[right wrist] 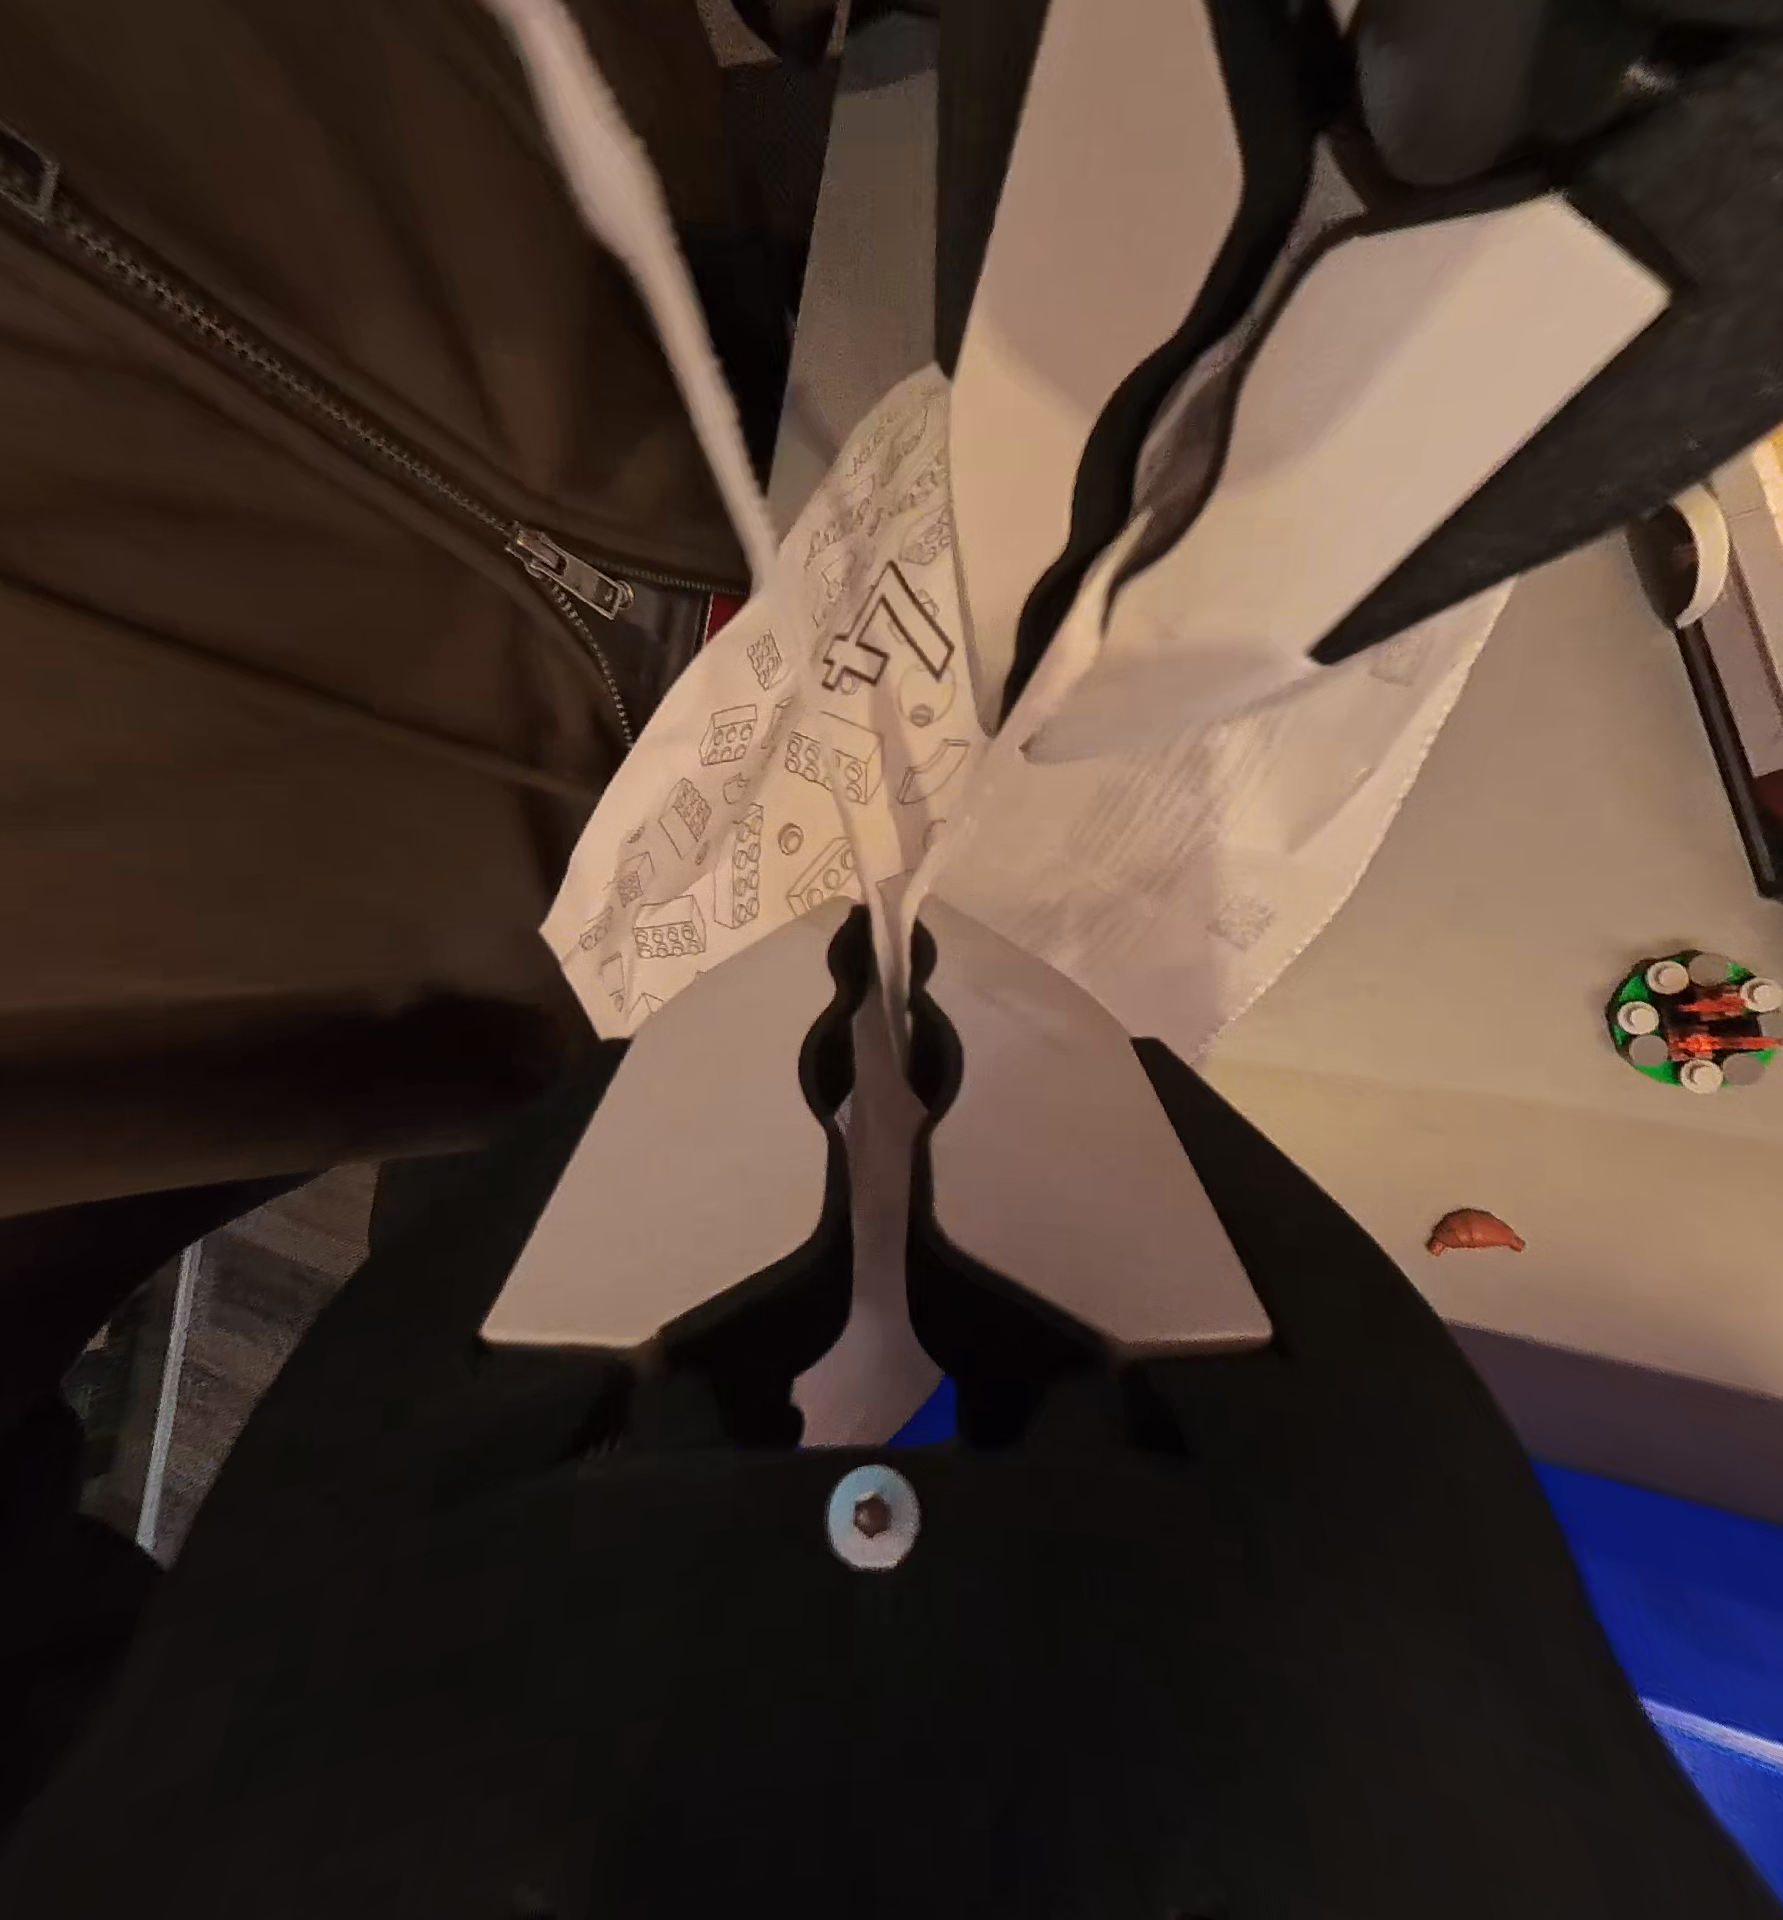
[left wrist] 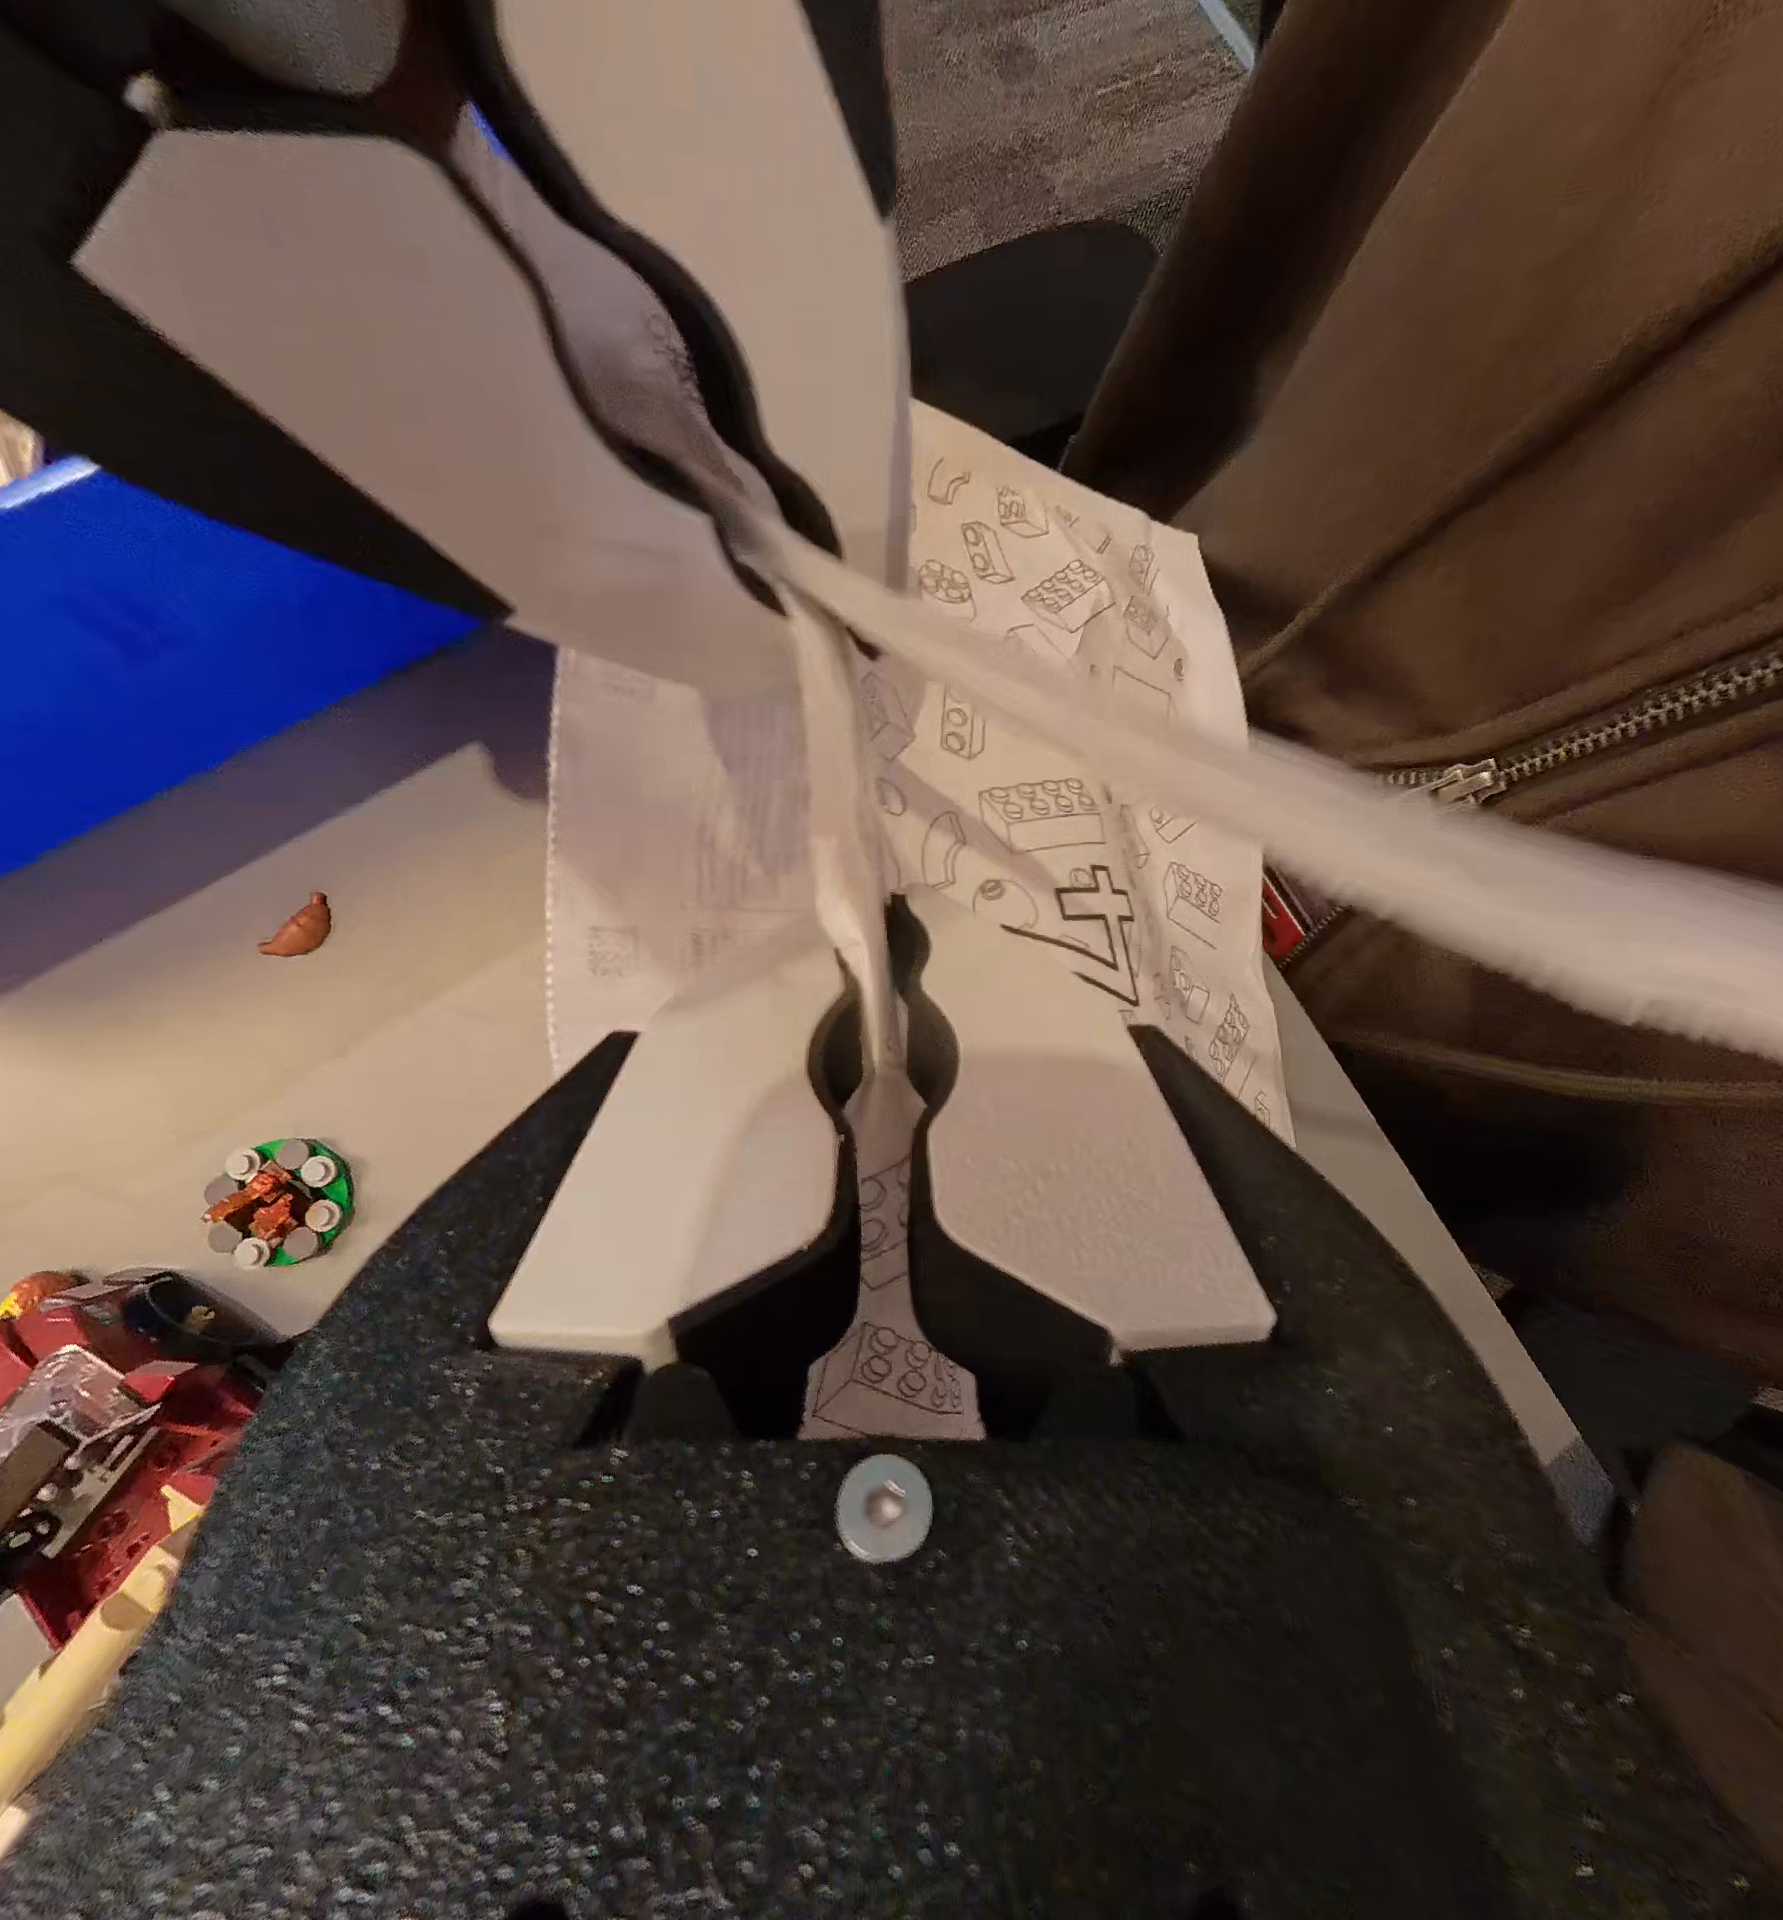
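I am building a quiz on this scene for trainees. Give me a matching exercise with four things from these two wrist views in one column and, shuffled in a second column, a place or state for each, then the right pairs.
Things
1. white paper bag printed with brick drawings
2. small brown piece
3. round green plate with grey studs
4. brown zipped jacket

Places or states
A. worn by the person, just behind the bag
B. lying alone on the pale table
C. pinched by both tongs, left and right
D. on the table, carrying a small brown build

Pairs: 1-C, 2-B, 3-D, 4-A
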Demonstrator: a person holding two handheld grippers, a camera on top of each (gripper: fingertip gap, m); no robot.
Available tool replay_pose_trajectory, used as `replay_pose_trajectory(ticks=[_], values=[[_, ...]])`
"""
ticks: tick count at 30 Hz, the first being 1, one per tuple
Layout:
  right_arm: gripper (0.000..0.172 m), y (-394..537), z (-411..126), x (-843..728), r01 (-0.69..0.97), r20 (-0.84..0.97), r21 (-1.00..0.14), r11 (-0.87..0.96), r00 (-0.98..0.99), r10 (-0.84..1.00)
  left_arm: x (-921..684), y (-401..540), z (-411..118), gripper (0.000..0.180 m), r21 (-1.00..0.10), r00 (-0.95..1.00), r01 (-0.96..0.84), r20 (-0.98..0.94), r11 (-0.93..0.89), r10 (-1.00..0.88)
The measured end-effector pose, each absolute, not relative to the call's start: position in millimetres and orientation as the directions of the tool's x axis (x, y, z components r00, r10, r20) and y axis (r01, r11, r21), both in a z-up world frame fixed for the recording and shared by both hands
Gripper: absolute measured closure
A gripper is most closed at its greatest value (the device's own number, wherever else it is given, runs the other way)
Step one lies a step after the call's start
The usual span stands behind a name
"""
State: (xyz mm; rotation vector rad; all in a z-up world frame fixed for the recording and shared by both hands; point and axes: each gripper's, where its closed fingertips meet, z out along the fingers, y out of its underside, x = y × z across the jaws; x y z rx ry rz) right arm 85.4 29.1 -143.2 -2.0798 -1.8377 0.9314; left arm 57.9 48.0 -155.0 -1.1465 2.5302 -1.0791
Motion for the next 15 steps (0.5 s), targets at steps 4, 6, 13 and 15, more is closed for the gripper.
replay_pose_trajectory(ticks=[4,6,13,15], values=[[0.171,25.2,-147.2,84.1,0.787,-0.300,-0.578,-0.217,0.043,0.953,63.3,57.0,-149.3,0.161,-0.699,-0.674,-0.584,0.134,0.413,-0.727],[0.171,24.7,-146.2,86.5,0.761,-0.307,-0.602,-0.242,0.060,0.950,66.6,63.8,-133.8,0.152,-0.756,-0.659,-0.551,0.135,0.354,-0.740],[0.172,30.8,-135.3,101.7,0.656,-0.329,-0.682,-0.323,0.119,0.937,52.4,124.6,-54.6,0.120,-0.961,-0.451,-0.275,0.097,0.035,-0.887],[0.172,33.8,-132.8,104.1,0.626,-0.330,-0.703,-0.336,0.131,0.935,36.2,139.9,-63.0,0.114,-0.951,-0.369,-0.307,0.149,-0.031,-0.917]])
